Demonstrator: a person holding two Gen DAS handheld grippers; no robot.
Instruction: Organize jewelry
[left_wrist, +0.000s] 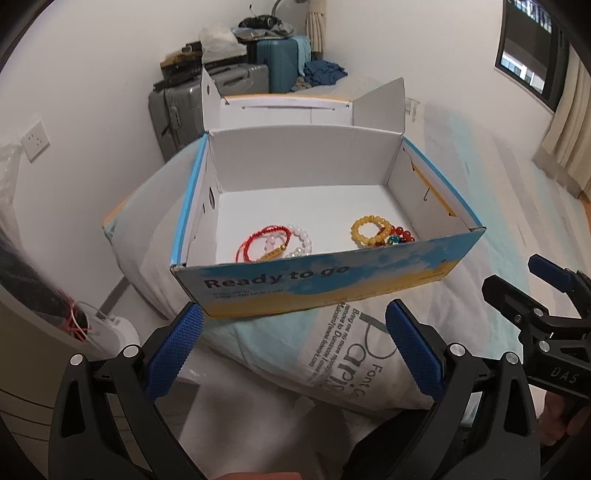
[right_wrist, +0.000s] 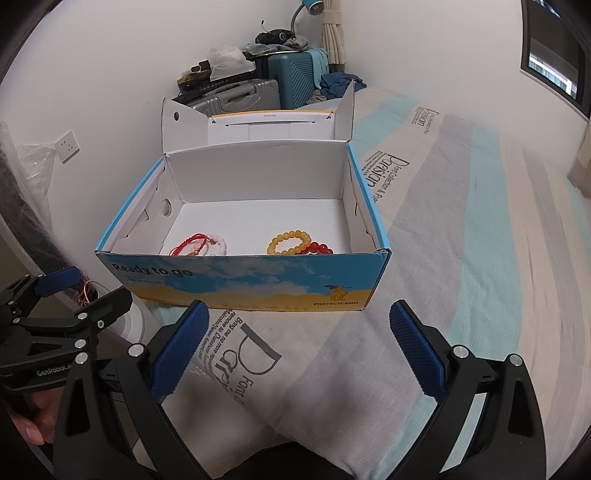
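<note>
Left wrist view first: the left hand-held gripper (left_wrist: 293, 325) has its blue pads spread wide with nothing between them, sitting just short of the near wall of an open cardboard box (left_wrist: 325, 275) that says "Ready to go" on the front. The box is on a bed (left_wrist: 498, 229), partly propped on a printed pillow (left_wrist: 354, 347). Inside, on the white floor near the front wall, there's a red cord bracelet (left_wrist: 264, 242) tangled together with a pale pink-and-white bead bracelet (left_wrist: 301, 240) on the left side. Over on the right side sits a yellow bead bracelet (left_wrist: 369, 230) touching a string of red and dark beads (left_wrist: 400, 234). The right hand-held gripper (left_wrist: 517, 284) pokes in from the right edge, beside the box and clear of it. Suitcases (left_wrist: 236, 88) are stacked by the far wall.

Right wrist view: the right hand-held gripper (right_wrist: 297, 326) is also gaping open and holding nothing, hovering over the pillow (right_wrist: 258, 369) just in front of the box (right_wrist: 258, 280). Same jewelry layout: red cord bracelet (right_wrist: 188, 245) with the pale bead bracelet (right_wrist: 221, 245) on the left, yellow bead bracelet (right_wrist: 290, 242) and red beads (right_wrist: 320, 248) on the right, all half hidden behind the front wall. The left hand-held gripper (right_wrist: 81, 291) shows at the left edge, its fingers parted too.
</note>
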